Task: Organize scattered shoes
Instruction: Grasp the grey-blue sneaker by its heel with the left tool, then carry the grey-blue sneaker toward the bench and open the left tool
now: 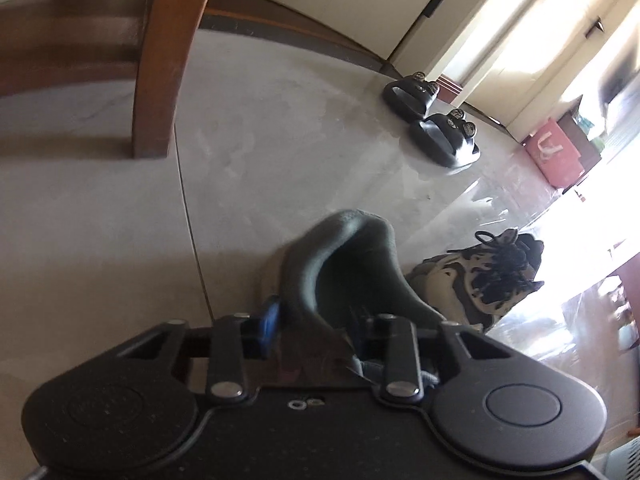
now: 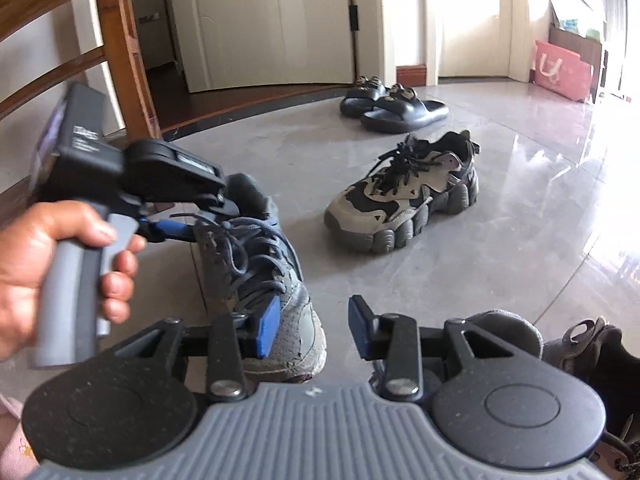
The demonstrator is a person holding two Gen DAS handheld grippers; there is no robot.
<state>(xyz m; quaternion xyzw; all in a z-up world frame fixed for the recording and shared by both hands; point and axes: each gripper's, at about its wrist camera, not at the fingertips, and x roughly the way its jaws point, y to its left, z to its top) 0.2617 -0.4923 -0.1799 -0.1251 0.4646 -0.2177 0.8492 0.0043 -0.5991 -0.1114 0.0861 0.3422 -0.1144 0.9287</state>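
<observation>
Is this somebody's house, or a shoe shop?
Most likely a home, near a doorway: worn shoes like the grey sneaker and black slippers lie on a tiled floor, beside a wooden chair and white doors.

wooden chair left | white door behind | pink bag far right

The nearest sneaker is seen in grey-blue mesh with dark blue laces and a dirty off-white sole; its collar lining is shown as dark grey-green. The chunky sneaker is patterned in beige and black patches, with black laces (the lugged sole is dark grey). The two slides are glossy black with pale round ornaments. Blue pads are carried on black gripper fingers. The floor is glossy grey, the chair reddish-brown, the bag pink.
</observation>
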